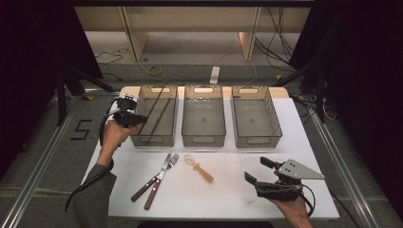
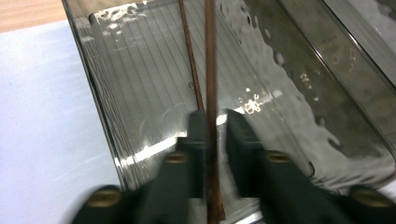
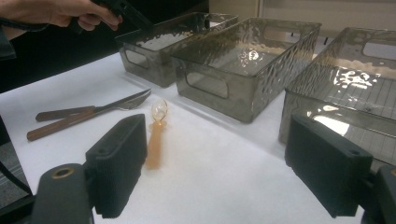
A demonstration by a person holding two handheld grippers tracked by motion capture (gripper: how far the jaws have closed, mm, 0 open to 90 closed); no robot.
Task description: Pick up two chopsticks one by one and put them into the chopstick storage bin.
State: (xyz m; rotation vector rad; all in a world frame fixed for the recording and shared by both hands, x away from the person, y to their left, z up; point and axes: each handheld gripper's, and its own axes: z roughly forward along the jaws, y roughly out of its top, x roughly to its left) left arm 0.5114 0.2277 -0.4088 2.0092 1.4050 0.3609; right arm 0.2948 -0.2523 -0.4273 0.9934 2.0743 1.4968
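The left gripper pinches one brown chopstick over the left bin; the right gripper gapes open, near the spoon. The chopstick seems light, stiff, slippery: grip mid-shaft.

From my end the high view is pretty dim, the white worktop lit from overhead and everything around it falling off to black. Shadows under the cutlery are soft and short. The left gripper view is the worst: jaws smeared and out of focus up close, glare rippling on the clear bin. The right gripper view is sharper, with jaws slightly soft.
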